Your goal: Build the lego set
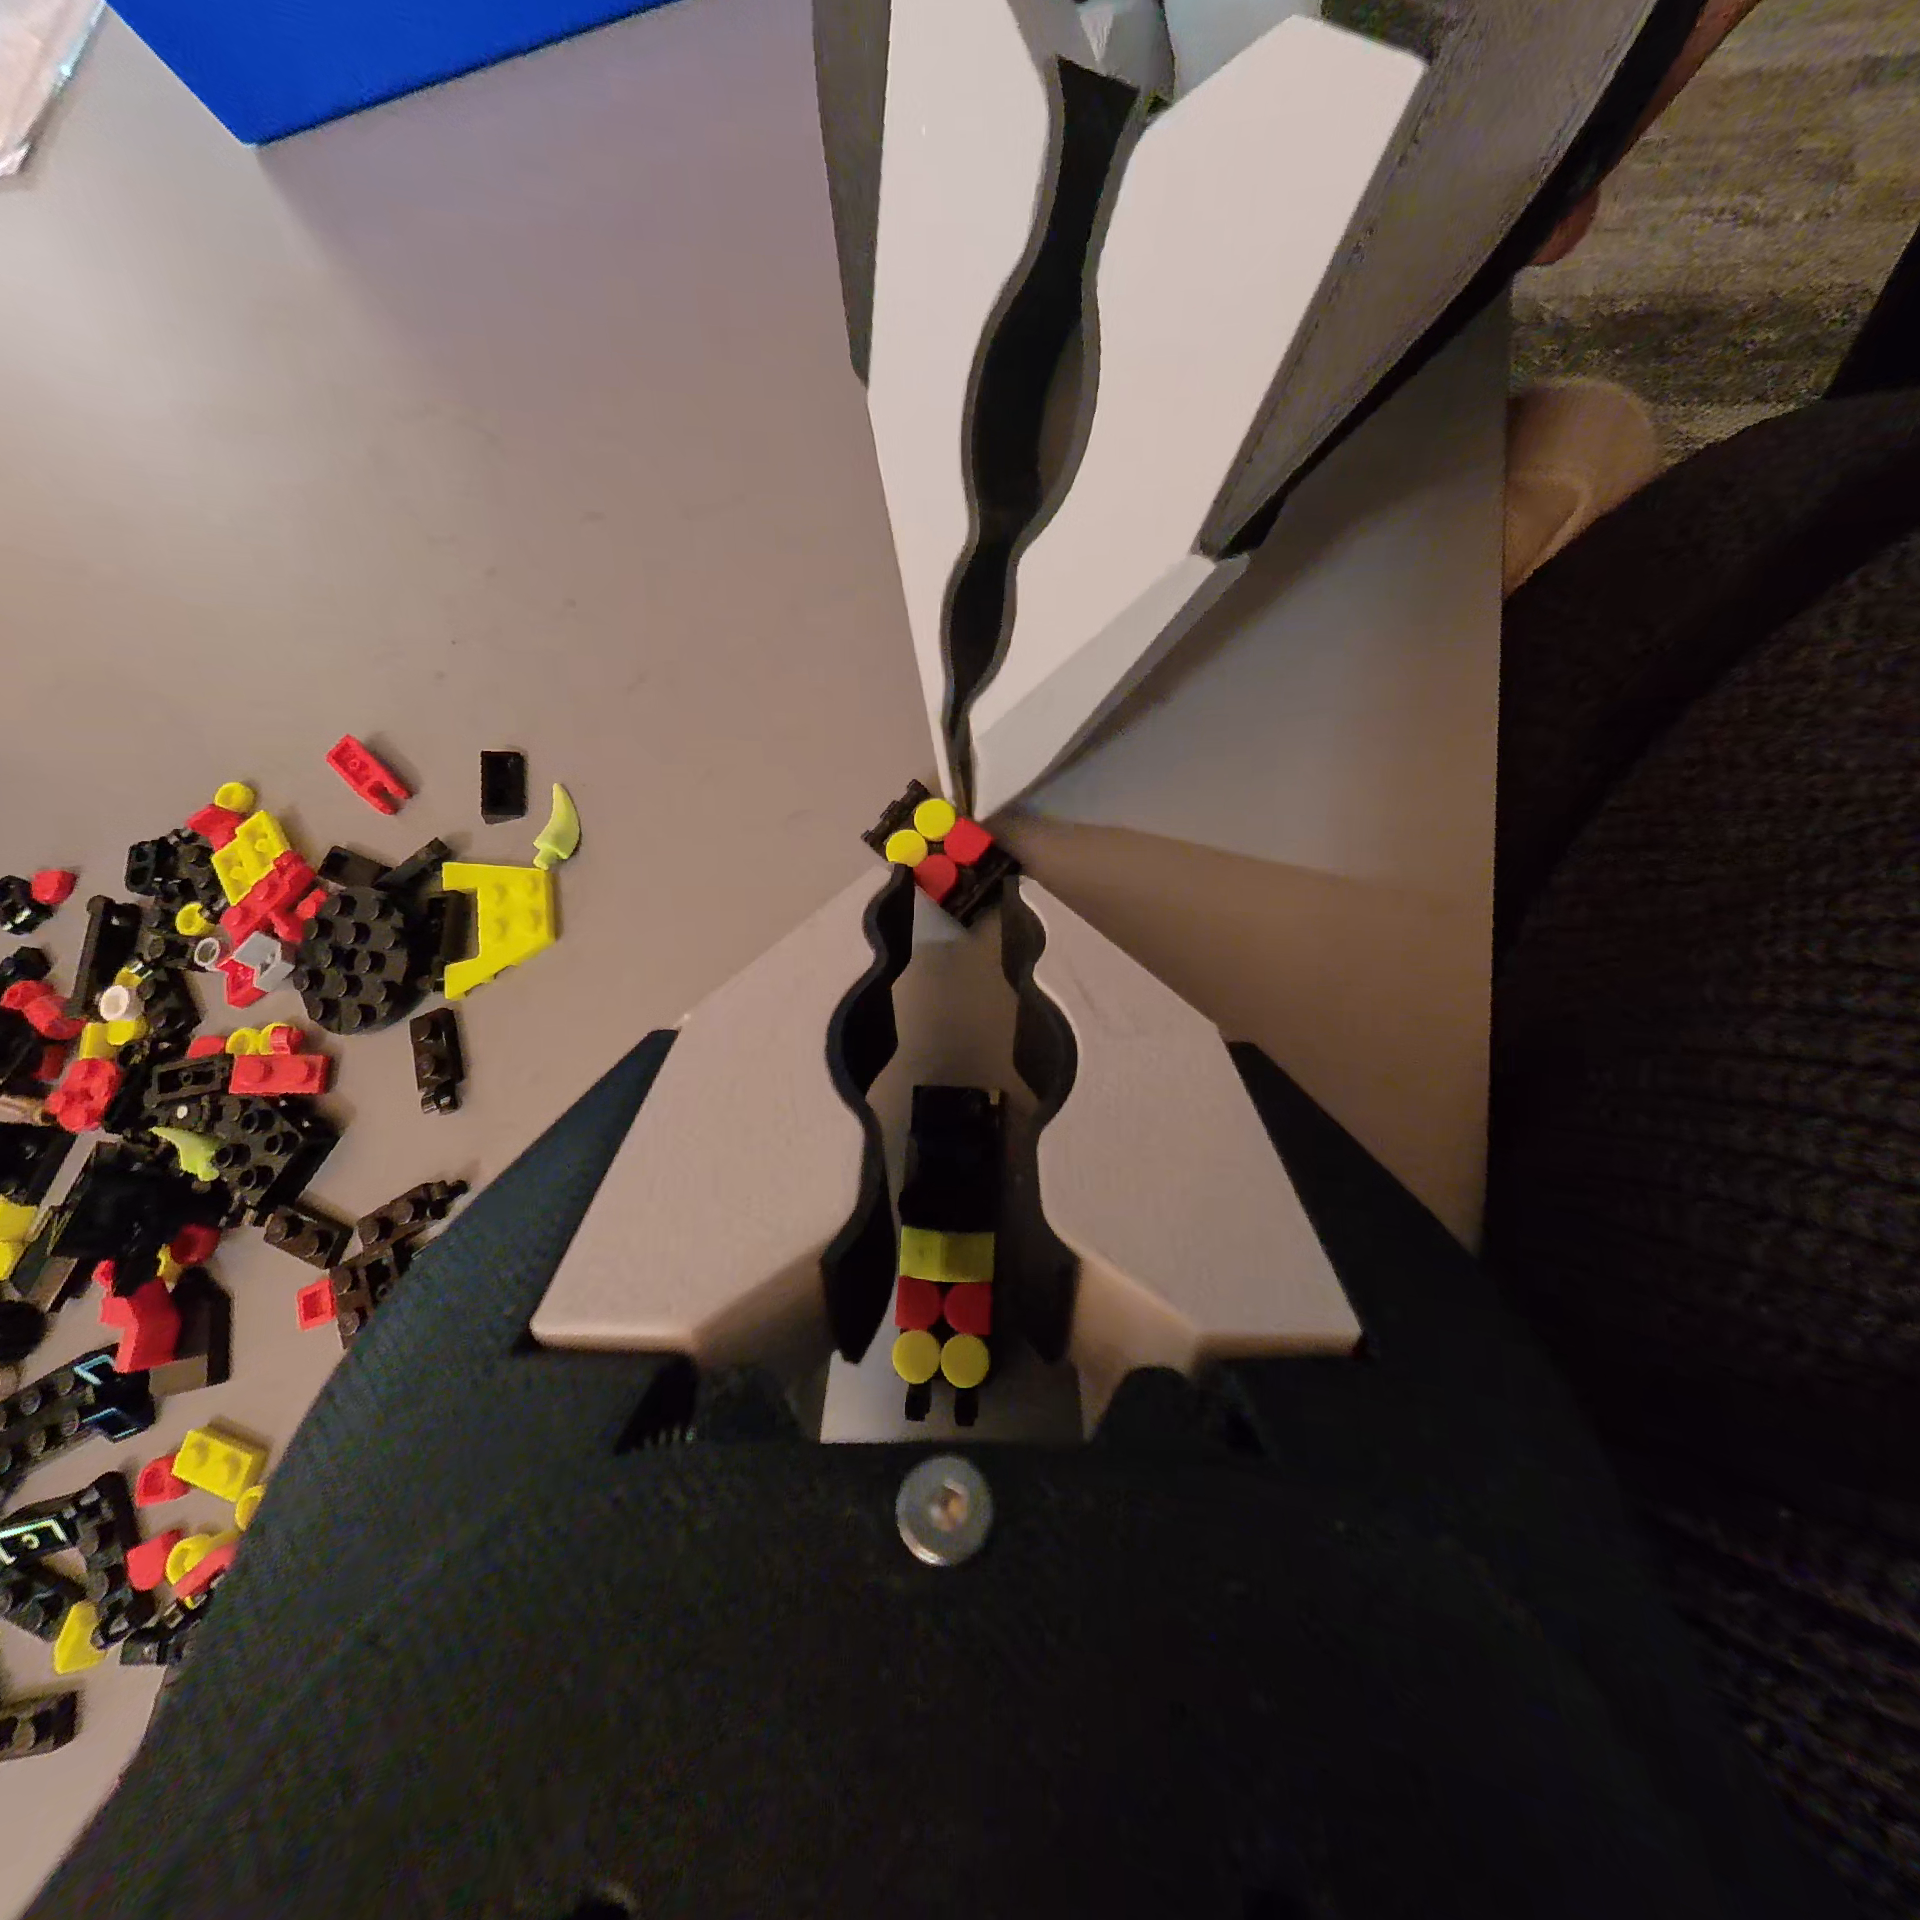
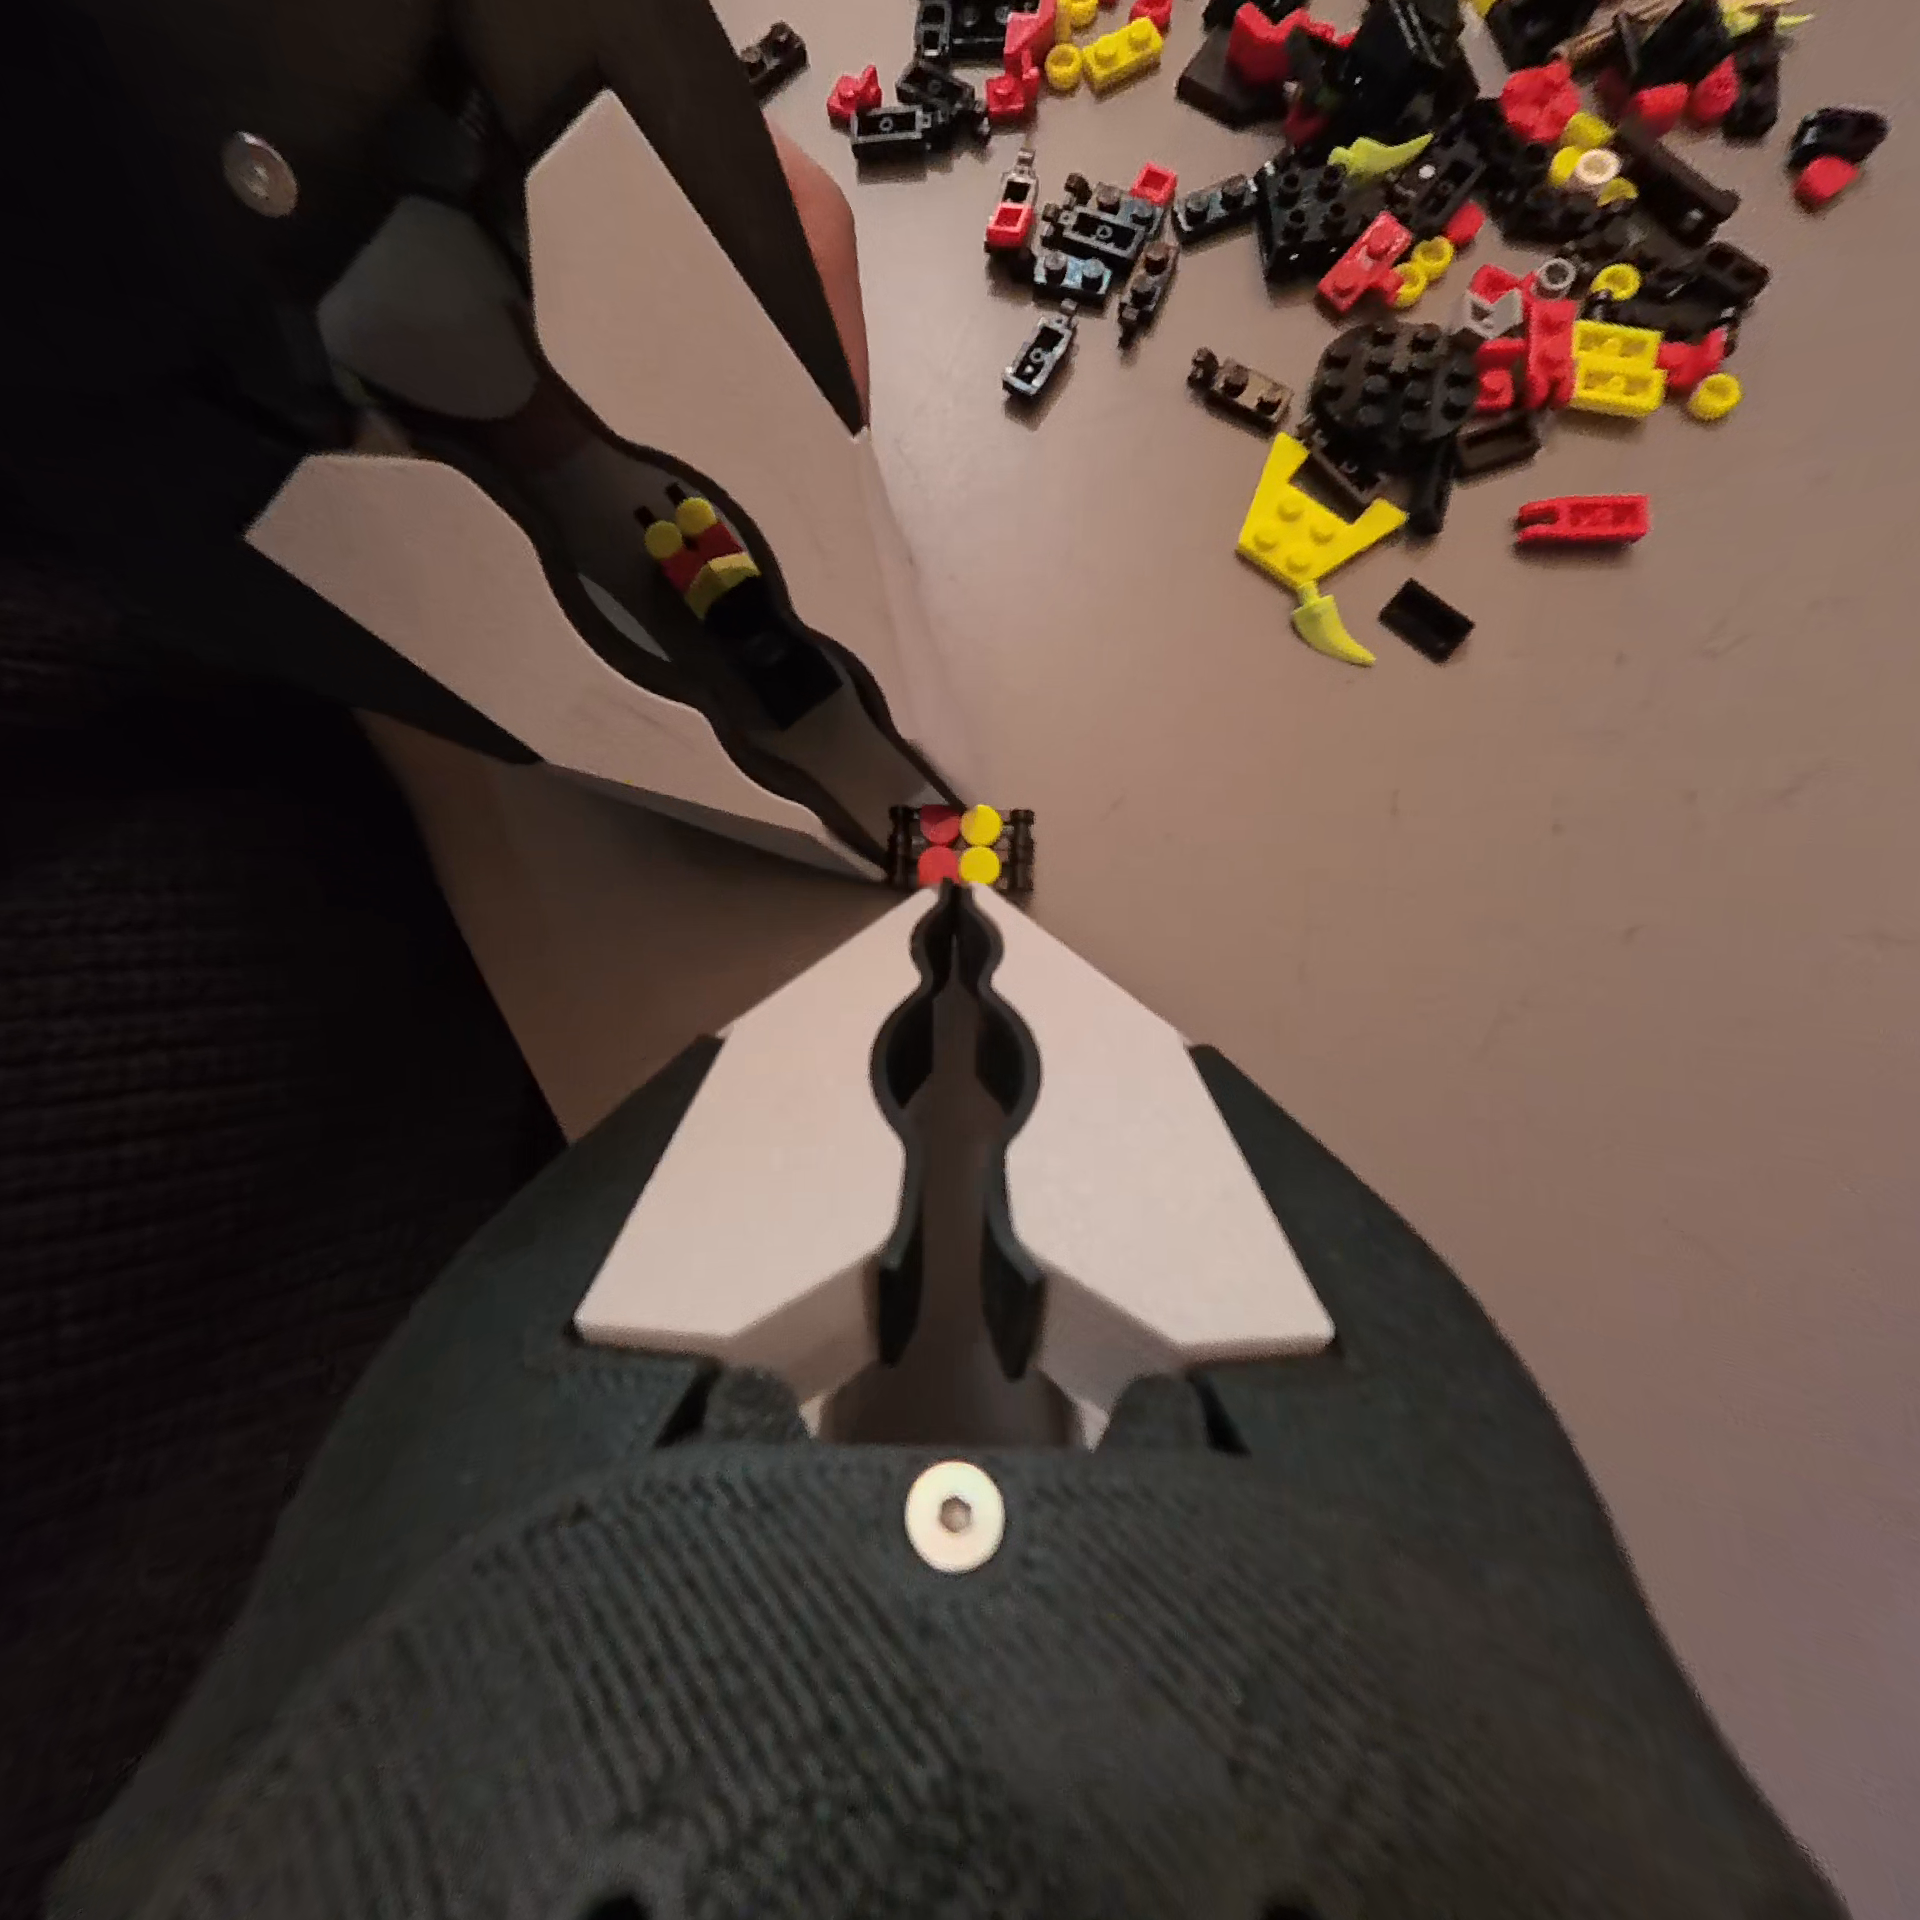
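A small black lego assembly (image 1: 940,857) topped with two yellow and two red round studs is held above the grey table. My left gripper (image 1: 951,909) is shut on its end. My right gripper (image 2: 948,899) is shut, with its tips against the near edge of the assembly (image 2: 961,847); I cannot tell whether it pinches anything. The right gripper (image 1: 971,805) comes in from the top of the left wrist view. A second, longer black, yellow and red assembly (image 1: 940,1278) shows in the gap between the left fingers, also in the right wrist view (image 2: 717,571).
A pile of loose black, red and yellow pieces (image 1: 156,1091) lies to the left, with a black round plate (image 2: 1387,390) and a yellow wedge plate (image 2: 1309,520). A blue box (image 1: 364,52) stands at the back. The table edge (image 1: 1501,727) and a person's dark clothing (image 1: 1714,1039) are close by. The grippers are tip to tip, or close to it.
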Tool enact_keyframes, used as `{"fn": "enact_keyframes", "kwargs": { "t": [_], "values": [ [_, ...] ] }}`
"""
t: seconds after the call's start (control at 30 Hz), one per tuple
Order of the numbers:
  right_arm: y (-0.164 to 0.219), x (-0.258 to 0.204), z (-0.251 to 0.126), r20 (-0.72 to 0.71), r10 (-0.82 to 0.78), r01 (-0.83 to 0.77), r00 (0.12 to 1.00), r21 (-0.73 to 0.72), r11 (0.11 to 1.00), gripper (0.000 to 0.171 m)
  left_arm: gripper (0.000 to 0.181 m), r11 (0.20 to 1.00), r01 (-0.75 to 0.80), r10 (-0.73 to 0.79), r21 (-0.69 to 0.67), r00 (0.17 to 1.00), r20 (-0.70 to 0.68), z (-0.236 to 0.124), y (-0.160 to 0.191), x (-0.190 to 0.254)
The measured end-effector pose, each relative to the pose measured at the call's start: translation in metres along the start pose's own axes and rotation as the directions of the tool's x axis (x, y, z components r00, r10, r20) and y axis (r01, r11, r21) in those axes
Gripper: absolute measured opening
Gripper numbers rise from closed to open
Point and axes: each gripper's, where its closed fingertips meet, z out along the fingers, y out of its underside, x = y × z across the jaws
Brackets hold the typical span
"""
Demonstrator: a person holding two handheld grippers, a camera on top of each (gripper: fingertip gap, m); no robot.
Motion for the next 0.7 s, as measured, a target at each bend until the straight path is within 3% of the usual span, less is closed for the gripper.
{"fn": "enact_keyframes", "kwargs": {
  "t": [0.1, 0.23, 0.7],
  "values": [
    [-0.002, 0.003, -0.005, -0.025, -0.079, 0.079, 0.997, 0.020, 0.997, 0.014, 0.014, 1.000, -0.005, 0.005, 0.000, 1.000, 0.004, 0.000, 0.000, 0.000],
    [-0.001, -0.006, -0.005, 0.002, -0.143, 0.143, 0.990, 0.024, 0.989, 0.020, 0.014, 1.000, -0.004, 0.004, 0.000, 1.000, 0.004, 0.000, 0.000, 0.000],
    [0.001, -0.007, 0.003, -0.091, -0.238, 0.236, 0.967, -0.036, 0.971, 0.011, 0.014, 1.000, -0.004, 0.004, -0.001, 1.000, 0.010, 0.000, 0.000, -0.001]
  ]
}}
